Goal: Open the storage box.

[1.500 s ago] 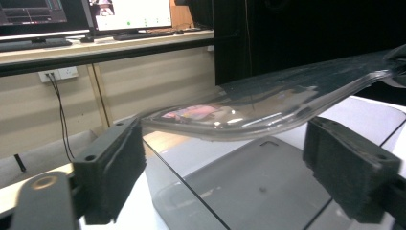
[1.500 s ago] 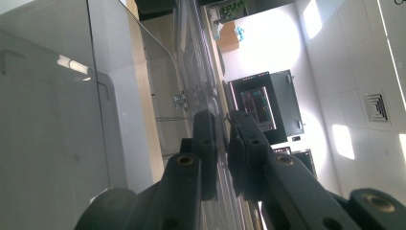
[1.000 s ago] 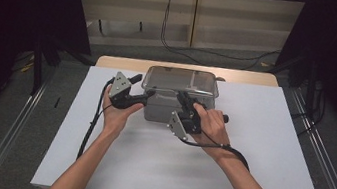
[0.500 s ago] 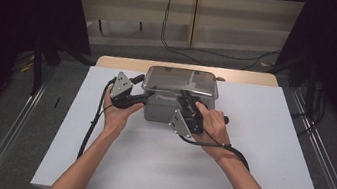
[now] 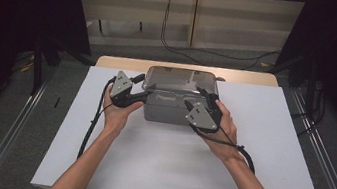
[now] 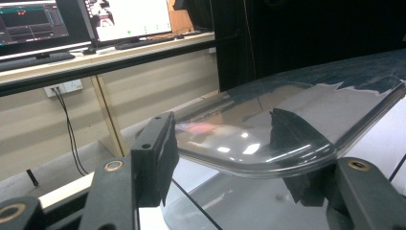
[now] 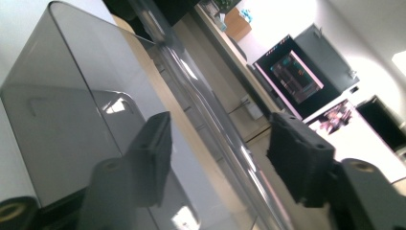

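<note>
I am holding the left gripper (image 5: 142,95) at the left end of a smoky grey plastic box (image 5: 170,110), its jaws straddling the corner of the box's clear lid (image 5: 181,81); they have just been closing, with the lid's rim between them. In the left gripper view one pad is sitting above the rim and the other is showing through the plastic from below (I cannot tell whether either is pressing yet). My right gripper (image 5: 212,100) is working the box's right end, where its jaws have just been opening and are now standing spread. In the right gripper view they are straddling the lid's edge (image 7: 210,120): one finger (image 7: 151,143) is showing dimly behind the tinted wall and the other finger (image 7: 297,155) is standing clear outside it, with a visible gap. The box is sitting at the far middle of a white sheet (image 5: 156,163) that is covering the table (image 5: 111,60), lid on top, between my two hands (image 5: 118,112). A black cable (image 5: 94,124) is trailing from the left gripper toward the near edge. Beyond the table, more cables (image 5: 166,28) are hanging down a pale wall, and monitors (image 6: 81,21) are glowing on a shelf in the left gripper view.
</note>
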Tool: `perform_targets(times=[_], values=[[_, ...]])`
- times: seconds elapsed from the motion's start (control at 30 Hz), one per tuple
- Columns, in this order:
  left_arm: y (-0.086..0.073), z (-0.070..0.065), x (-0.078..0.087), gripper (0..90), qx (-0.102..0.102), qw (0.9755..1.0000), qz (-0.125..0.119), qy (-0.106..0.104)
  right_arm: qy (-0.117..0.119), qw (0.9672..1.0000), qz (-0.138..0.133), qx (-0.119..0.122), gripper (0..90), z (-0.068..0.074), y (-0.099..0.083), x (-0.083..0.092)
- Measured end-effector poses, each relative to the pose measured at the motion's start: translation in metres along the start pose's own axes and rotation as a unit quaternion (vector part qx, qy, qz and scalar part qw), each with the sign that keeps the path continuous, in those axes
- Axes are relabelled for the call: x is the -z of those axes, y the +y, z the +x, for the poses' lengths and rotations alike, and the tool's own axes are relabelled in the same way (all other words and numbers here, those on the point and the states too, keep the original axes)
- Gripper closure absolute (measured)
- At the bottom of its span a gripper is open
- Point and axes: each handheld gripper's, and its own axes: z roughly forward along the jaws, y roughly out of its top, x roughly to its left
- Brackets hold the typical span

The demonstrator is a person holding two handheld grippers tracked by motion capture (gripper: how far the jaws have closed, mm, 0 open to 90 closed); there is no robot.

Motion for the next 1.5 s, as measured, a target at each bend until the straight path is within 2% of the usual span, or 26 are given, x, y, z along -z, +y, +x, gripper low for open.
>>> perform_targets(times=[0.1, 0.27, 0.33, 0.37, 0.47, 0.63, 0.83, 1.03, 1.13, 1.23, 1.37, 1.43, 1.5], values=[[0.001, 0.0, 0.0, 42.5, 0.0, 1.0, 0.0, -0.001, 0.006, 0.9992, -0.001, -0.038, 34.1, -0.005, -0.006, 0.002], [0.002, 0.001, 0.0, 43.0, -0.005, 1.0, 0.003, 0.0, 0.017, 0.9952, -0.006, -0.096, 30.0, -0.012, -0.015, 0.004], [0.002, 0.001, 0.0, 43.1, -0.003, 1.0, 0.001, -0.003, 0.02, 0.9929, -0.009, -0.117, 29.3, -0.016, -0.018, 0.005], [0.002, 0.001, 0.0, 43.1, -0.004, 1.0, 0.001, -0.002, 0.024, 0.9906, -0.013, -0.134, 28.8, -0.018, -0.019, 0.005], [0.003, 0.001, 0.0, 43.3, -0.003, 1.0, 0.002, 0.0, 0.033, 0.9854, -0.019, -0.166, 27.2, -0.023, -0.023, 0.006], [0.004, 0.003, 0.0, 44.2, 0.001, 1.0, 0.002, -0.005, 0.044, 0.9787, -0.025, -0.199, 26.1, -0.032, -0.03, 0.006], [0.005, 0.003, 0.0, 44.6, 0.003, 1.0, 0.002, -0.003, 0.048, 0.974, -0.026, -0.22, 24.5, -0.042, -0.04, 0.006], [0.007, 0.003, -0.001, 44.3, 0.015, 0.9999, 0.0, -0.002, 0.048, 0.9691, -0.029, -0.24, 26.9, -0.045, -0.045, 0.001], [0.009, 0.005, -0.001, 44.6, 0.009, 0.9999, 0.001, -0.004, 0.047, 0.9684, -0.033, -0.243, 28.6, -0.046, -0.046, -0.002], [0.01, 0.006, -0.001, 45.0, 0.007, 1.0, 0.0, -0.004, 0.05, 0.965, -0.034, -0.255, 29.8, -0.047, -0.049, -0.006], [0.012, 0.007, -0.001, 45.3, 0.004, 1.0, 0.004, -0.004, 0.05, 0.9648, -0.034, -0.256, 31.0, -0.048, -0.05, -0.009], [0.013, 0.007, -0.002, 45.7, 0.008, 1.0, 0.0, -0.003, 0.048, 0.9662, -0.037, -0.251, 33.0, -0.049, -0.049, -0.011], [0.014, 0.007, -0.002, 45.9, 0.006, 1.0, 0.0, -0.004, 0.049, 0.9614, -0.043, -0.267, 34.8, -0.05, -0.05, -0.012]])
